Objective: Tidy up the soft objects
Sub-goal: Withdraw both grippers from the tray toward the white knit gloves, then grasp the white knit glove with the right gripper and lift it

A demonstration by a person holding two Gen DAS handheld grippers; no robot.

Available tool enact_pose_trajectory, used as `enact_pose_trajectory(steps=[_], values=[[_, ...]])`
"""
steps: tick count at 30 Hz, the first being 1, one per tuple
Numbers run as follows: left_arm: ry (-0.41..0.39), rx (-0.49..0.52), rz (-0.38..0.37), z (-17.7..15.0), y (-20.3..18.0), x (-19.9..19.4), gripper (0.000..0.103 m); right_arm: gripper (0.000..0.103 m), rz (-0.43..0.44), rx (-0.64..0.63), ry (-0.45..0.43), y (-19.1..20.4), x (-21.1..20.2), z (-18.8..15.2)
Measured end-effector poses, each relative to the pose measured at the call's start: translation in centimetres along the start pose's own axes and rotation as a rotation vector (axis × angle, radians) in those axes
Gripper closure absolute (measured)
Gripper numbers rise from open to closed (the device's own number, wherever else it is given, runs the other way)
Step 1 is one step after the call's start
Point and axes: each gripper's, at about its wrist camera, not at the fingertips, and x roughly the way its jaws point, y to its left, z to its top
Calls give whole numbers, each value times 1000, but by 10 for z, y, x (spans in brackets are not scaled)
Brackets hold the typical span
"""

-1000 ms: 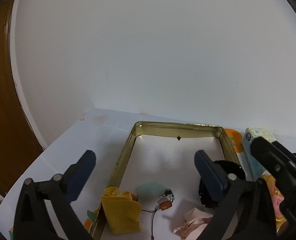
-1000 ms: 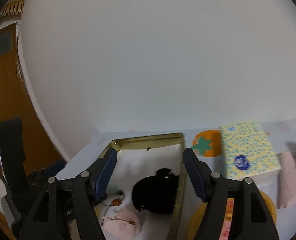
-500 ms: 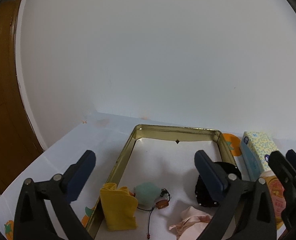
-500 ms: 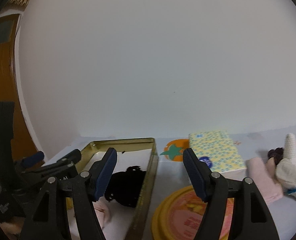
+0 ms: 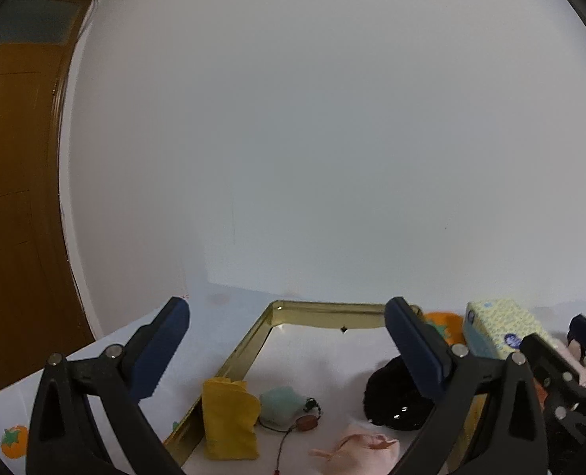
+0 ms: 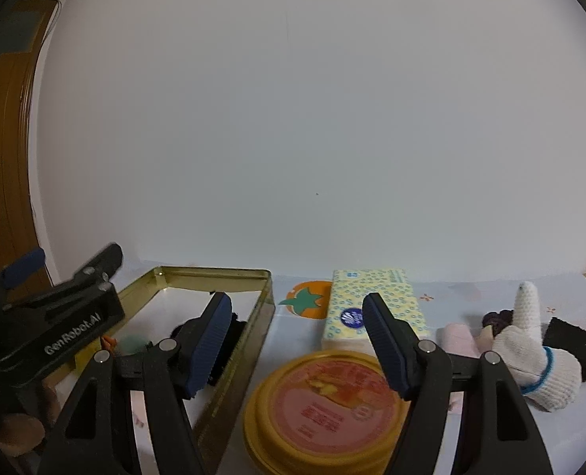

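Observation:
My left gripper (image 5: 289, 350) hangs open over the near end of a gold tin tray (image 5: 324, 309), with nothing between its fingers. In the tray lie a yellow cloth (image 5: 229, 419), a mint pouch (image 5: 281, 405), a black fuzzy piece (image 5: 396, 396) and a pink cloth (image 5: 356, 451). My right gripper (image 6: 299, 342) is open and empty, just right of the tray (image 6: 263, 316), above a round yellow lid (image 6: 324, 399). To its right on the table are a white knitted glove (image 6: 530, 340), a pink cloth (image 6: 457, 338), a black cloth (image 6: 570, 340) and a dark purple item (image 6: 495, 318).
A yellow patterned tissue pack (image 6: 372, 304) stands behind the round lid, close to the white wall. The tablecloth carries orange fruit prints (image 6: 309, 297). A brown wooden door (image 5: 16, 198) stands at the far left.
My right gripper has swung right, from over the tray and black piece to above the round lid, bringing the glove into view. The left gripper has turned right; the tray sits lower in its view.

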Motion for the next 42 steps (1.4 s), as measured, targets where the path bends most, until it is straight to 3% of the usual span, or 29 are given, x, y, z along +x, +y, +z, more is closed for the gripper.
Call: enact_pose_trajectory(steps=[7, 23, 34, 42], values=[[28, -32, -40, -9, 0, -5, 3, 32, -6, -11, 3, -10, -11, -4], [100, 3, -129, -22, -21, -16, 2, 32, -40, -1, 50, -50, -37, -9], [138, 47, -268, -27, -58, -43, 1, 32, -80, 61, 114, -94, -47, -16], [148, 82, -375, -30, -98, -64, 1, 32, -137, 165, 179, -153, -54, -22]])
